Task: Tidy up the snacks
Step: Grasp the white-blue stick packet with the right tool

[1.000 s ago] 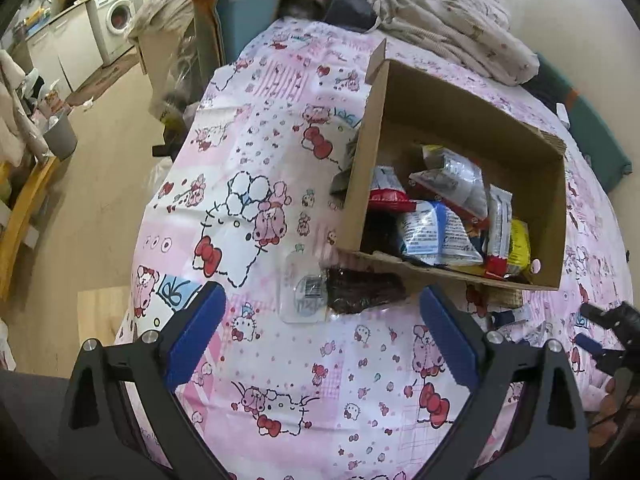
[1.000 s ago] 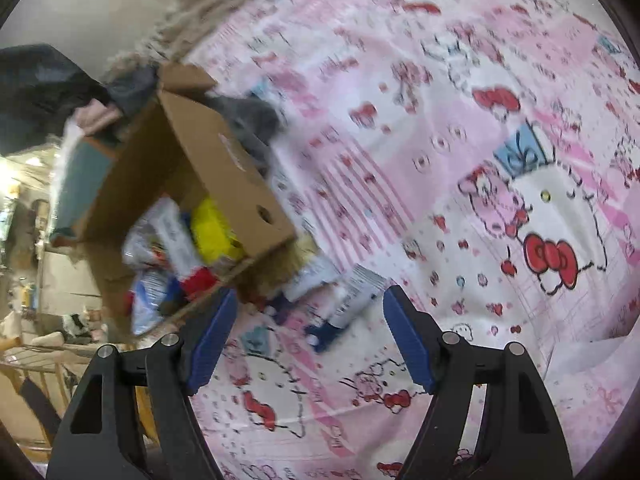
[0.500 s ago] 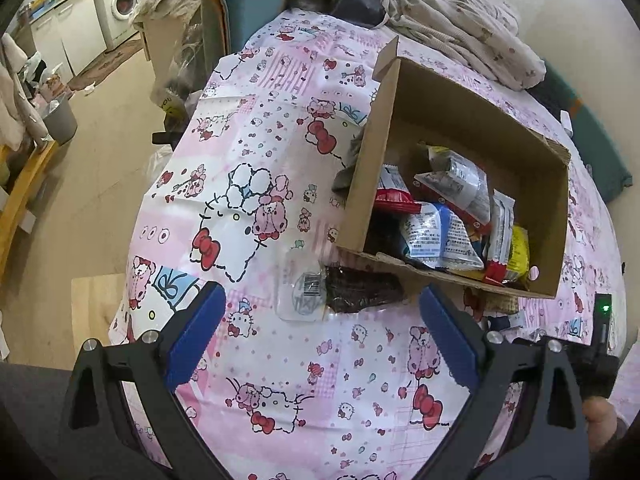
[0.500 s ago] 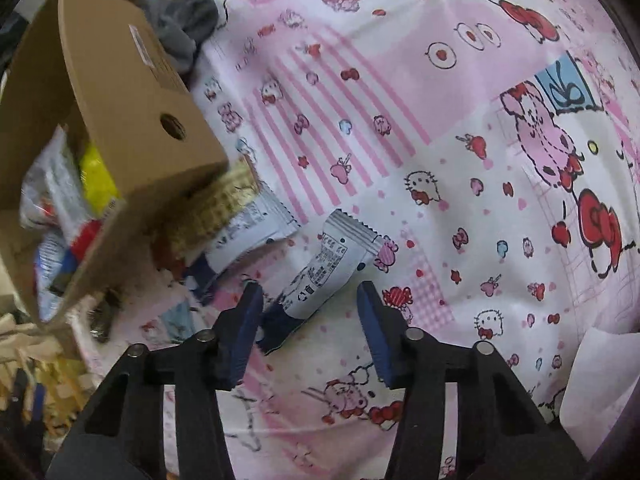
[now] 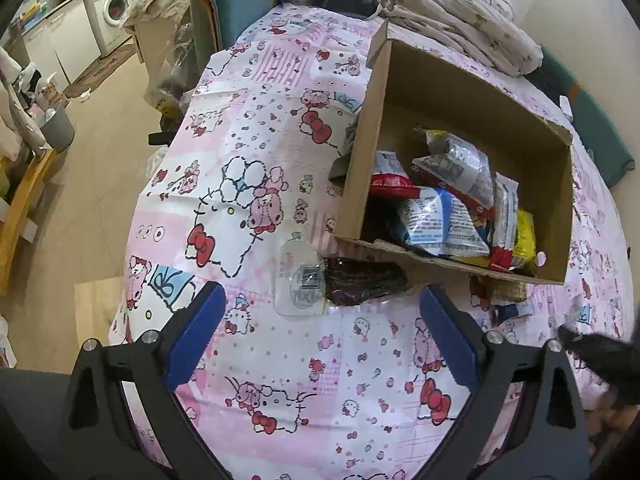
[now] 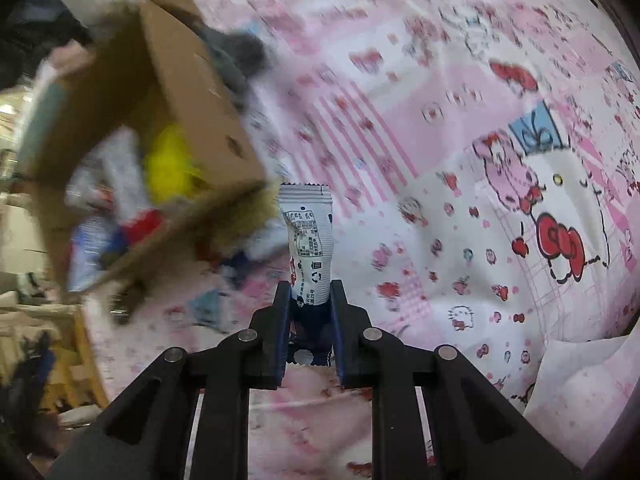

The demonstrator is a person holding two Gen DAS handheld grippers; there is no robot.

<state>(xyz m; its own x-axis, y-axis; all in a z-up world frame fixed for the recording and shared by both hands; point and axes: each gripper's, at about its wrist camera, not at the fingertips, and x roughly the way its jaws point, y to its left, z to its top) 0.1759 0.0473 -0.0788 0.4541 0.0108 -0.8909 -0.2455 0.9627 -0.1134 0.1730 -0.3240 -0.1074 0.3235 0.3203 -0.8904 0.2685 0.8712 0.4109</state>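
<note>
In the left wrist view, a pink cartoon-print sheet (image 5: 248, 168) is covering the surface, its left edge dropping to a bare wooden floor (image 5: 96, 200) that is running back to a washing machine (image 5: 114, 8). A cardboard box (image 5: 472, 92) is sitting on the sheet, snack packets (image 5: 440, 216) piled inside, a dark packet (image 5: 360, 282) lying just outside its near wall. The left gripper (image 5: 320, 332) is hanging released, fingers wide apart over open sheet. In the right wrist view, blurred around the box (image 6: 188, 92), the right gripper (image 6: 310, 300) is clenching a white-and-blue snack stick (image 6: 306, 240), which is pointing away from it beside the box's near corner; its jaws have just been closing on it. Open sheet is stretching to the right.
</note>
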